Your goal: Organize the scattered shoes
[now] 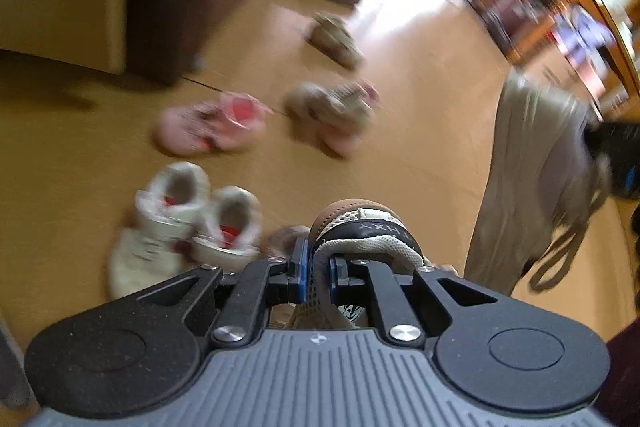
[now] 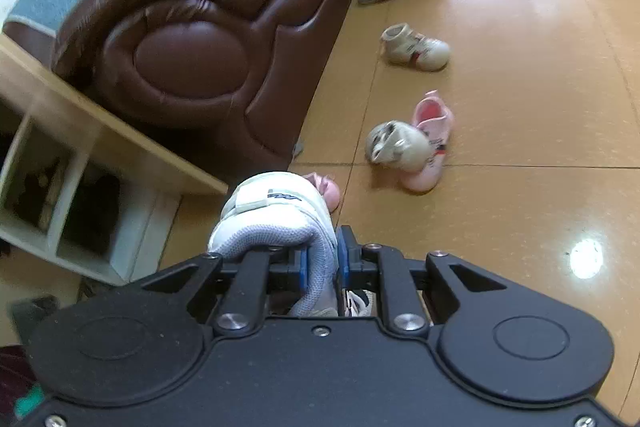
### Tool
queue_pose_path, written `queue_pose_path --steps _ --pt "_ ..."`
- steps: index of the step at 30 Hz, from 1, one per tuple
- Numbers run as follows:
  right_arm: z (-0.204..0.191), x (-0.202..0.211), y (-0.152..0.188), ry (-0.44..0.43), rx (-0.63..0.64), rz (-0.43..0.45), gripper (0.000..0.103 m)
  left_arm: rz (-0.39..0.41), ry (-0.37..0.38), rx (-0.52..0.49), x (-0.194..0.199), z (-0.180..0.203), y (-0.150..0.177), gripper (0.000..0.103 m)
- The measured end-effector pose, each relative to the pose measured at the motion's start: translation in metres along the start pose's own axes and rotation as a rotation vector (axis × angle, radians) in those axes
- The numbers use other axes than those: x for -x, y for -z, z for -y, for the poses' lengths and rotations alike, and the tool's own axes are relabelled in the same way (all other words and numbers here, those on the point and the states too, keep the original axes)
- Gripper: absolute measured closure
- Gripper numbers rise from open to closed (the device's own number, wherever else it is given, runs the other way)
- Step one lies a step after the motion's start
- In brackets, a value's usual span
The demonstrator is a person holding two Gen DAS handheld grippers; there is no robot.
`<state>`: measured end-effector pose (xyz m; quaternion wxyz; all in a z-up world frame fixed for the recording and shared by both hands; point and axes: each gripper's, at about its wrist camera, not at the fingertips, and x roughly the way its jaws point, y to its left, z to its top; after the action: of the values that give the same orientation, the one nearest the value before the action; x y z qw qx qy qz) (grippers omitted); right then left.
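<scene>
Shoes: one brown shoe [image 1: 362,227] clamped in left gripper [image 1: 318,269], one white shoe [image 2: 276,215] clamped in right gripper [image 2: 322,263]

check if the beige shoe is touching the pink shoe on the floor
Touching: the right wrist view shows the beige shoe leaning against the pink shoe, no gap.

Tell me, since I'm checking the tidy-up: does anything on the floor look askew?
Yes. In the right wrist view a grey-white shoe lies tipped on its side against a pink shoe, and a lone white shoe sits apart from them near the brown sofa.
</scene>
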<state>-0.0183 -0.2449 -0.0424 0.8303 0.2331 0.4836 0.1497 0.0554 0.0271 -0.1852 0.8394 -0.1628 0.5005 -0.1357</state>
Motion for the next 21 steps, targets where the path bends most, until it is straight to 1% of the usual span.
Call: queue_pose_path --steps 4,6,12,17,21 --pt "0.021 0.028 0.005 0.018 -0.074 0.071 0.088 -0.068 0.059 -0.02 -0.036 0.012 0.009 0.093" --pt "0.028 0.033 0.006 0.033 -0.094 0.082 0.088 -0.103 0.093 -0.021 -0.052 0.015 0.013 0.093" --pt "0.054 0.032 0.01 0.072 -0.159 0.083 0.087 -0.19 0.147 -0.029 -0.1 0.015 0.021 0.093" --pt "0.065 0.024 0.008 0.073 -0.186 0.074 0.087 -0.234 0.154 0.016 -0.129 0.001 0.023 0.093" --pt "0.069 0.016 0.005 0.065 -0.194 0.064 0.087 -0.257 0.116 -0.01 -0.143 -0.007 0.02 0.093"
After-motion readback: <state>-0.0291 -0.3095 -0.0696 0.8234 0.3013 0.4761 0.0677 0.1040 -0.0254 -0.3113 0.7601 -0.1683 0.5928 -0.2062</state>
